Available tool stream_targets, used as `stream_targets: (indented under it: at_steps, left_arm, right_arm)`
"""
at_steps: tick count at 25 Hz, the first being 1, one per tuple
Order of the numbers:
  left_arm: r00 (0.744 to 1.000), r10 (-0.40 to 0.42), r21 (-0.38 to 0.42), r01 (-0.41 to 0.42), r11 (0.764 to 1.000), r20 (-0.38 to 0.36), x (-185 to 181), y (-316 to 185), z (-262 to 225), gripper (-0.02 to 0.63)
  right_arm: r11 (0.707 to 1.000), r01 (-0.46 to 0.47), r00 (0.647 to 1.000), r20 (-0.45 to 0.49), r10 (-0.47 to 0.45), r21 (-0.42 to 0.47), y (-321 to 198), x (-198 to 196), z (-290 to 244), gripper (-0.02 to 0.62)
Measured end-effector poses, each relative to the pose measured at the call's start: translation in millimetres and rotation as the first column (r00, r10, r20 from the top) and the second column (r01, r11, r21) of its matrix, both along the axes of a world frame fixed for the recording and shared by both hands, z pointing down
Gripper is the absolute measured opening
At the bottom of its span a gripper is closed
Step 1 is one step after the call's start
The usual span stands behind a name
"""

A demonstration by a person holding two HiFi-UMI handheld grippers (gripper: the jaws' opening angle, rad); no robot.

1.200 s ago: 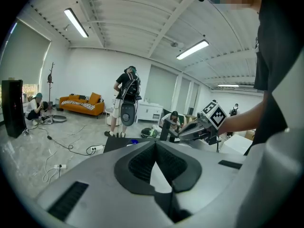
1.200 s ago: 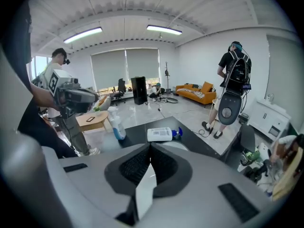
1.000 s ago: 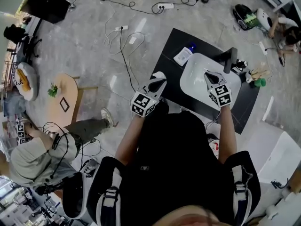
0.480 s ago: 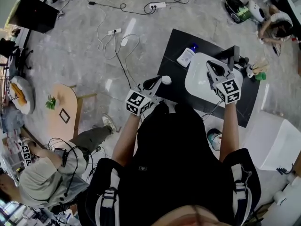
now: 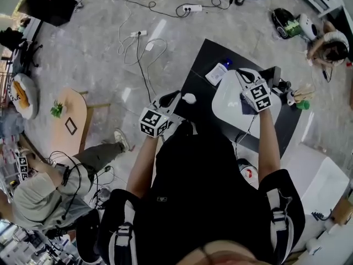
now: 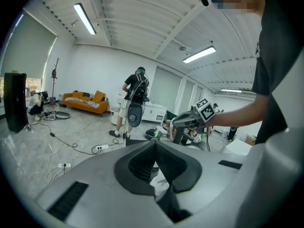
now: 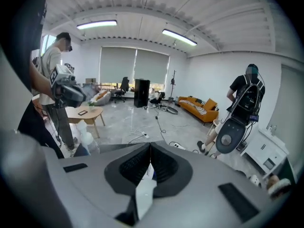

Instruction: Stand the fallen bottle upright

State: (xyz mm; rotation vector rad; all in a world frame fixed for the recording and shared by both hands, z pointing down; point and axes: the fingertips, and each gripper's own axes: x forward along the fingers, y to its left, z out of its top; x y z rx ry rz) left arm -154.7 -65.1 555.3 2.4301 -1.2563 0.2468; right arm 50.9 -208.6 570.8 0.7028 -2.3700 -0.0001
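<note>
The left gripper [image 6: 155, 145] is being held left of centre in the head view, over the left edge of the black table [image 5: 205, 57]. Its jaws are being pressed together with nothing clamped between them. The white bottle [image 5: 189, 98] is being seen just beyond the left gripper's tips, at that same table edge and apart from the jaws. Whether it is standing or lying is not being shown clearly. In the left gripper view a white patch is being glimpsed through the gap beneath the closed tips, and what it is cannot be told. The right gripper [image 7: 150, 150] is being held right of centre over the white basin [image 5: 225, 101]. Its jaws are likewise being held together on nothing. The two grippers are being held well apart.
</note>
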Motion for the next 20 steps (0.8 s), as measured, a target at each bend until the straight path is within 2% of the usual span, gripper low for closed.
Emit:
stream_targets:
  at_steps: [7,9,14,20]
  left_arm:
    - [0.994,-0.103,-0.004,0.104,0.995,0.035,4.2,-12.0,-11.6,0.014]
    - [0.992,-0.116,-0.007,0.116,0.993,0.043,9.0,-14.0,-12.4,0.014]
    - [0.987,-0.148,-0.017,0.149,0.989,0.056,15.3,-19.6,-10.5,0.014]
    - [0.983,-0.164,-0.039,0.168,0.985,0.081,23.0,-19.5,-8.4,0.014]
  right_arm:
    - [0.993,-0.008,0.998,-0.067,0.001,-0.115,-38.3,15.3,76.1,0.064]
    - [0.990,-0.007,0.997,-0.078,-0.005,-0.144,-47.9,17.3,95.5,0.095]
    - [0.978,-0.033,0.996,-0.084,0.016,-0.204,-71.7,18.3,133.5,0.104]
    - [0.969,-0.040,0.986,-0.165,-0.001,-0.245,-88.8,22.2,179.8,0.106]
